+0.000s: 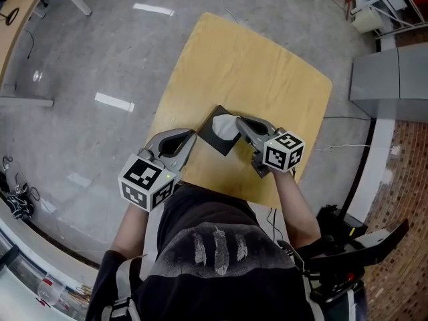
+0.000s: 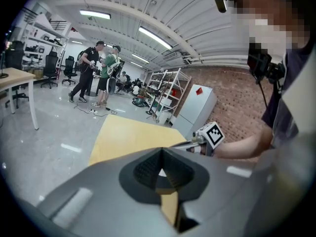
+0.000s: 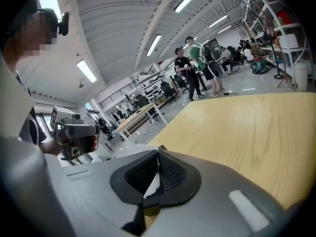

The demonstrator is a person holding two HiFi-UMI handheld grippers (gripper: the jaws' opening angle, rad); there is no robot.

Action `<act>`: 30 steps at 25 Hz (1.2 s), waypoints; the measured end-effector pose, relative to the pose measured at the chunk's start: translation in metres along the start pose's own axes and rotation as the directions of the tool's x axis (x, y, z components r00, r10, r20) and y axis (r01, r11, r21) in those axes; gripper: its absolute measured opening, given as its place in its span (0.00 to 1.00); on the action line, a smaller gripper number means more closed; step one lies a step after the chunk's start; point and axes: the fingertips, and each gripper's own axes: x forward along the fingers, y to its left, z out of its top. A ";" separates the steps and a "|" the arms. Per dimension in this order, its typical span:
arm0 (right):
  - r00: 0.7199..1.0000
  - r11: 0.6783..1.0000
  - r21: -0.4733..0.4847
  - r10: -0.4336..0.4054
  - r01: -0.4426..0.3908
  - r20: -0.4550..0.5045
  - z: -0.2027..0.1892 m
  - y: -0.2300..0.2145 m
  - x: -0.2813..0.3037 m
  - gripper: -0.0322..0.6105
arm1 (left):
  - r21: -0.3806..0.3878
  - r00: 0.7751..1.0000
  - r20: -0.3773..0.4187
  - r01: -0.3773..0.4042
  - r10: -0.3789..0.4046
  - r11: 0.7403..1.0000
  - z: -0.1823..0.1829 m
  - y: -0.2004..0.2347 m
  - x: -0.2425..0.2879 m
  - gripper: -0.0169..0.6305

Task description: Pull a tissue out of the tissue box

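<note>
Tissue tight in right gripper — (its own view only)

A black box sits near the 6 o'clock edge of the counter, with a white tissue showing on top. The right tongs reach in from 4 o'clock, tip on the tissue. The left tongs lie at the box's 8 o'clock, tip just beside it.

Both arms reach forward at centre frame in the head view, with the tips angled toward each other. The left gripper, lower left of centre, has its jaws together. The right gripper, just right of it, pinches a white tissue between closed jaws. The right forearm runs down to the lower right.
</note>
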 end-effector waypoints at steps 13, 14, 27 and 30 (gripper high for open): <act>0.996 0.995 0.092 0.039 -0.046 0.075 0.011 0.017 -0.018 0.05 | 0.024 1.000 0.010 0.008 -0.008 1.000 0.004 -0.014 -0.004 0.03; 0.996 0.994 0.095 0.040 -0.047 0.079 0.012 0.018 -0.020 0.05 | 0.027 1.000 0.011 0.013 -0.014 1.000 0.006 -0.016 -0.004 0.03; 0.983 0.982 0.158 0.077 -0.104 0.168 0.033 0.027 -0.030 0.05 | 0.050 1.000 0.008 0.029 -0.029 0.998 0.010 -0.017 -0.006 0.03; 0.978 0.977 0.173 0.087 -0.120 0.191 0.036 0.029 -0.031 0.05 | 0.056 0.999 0.008 0.031 -0.032 0.998 0.012 -0.018 -0.004 0.03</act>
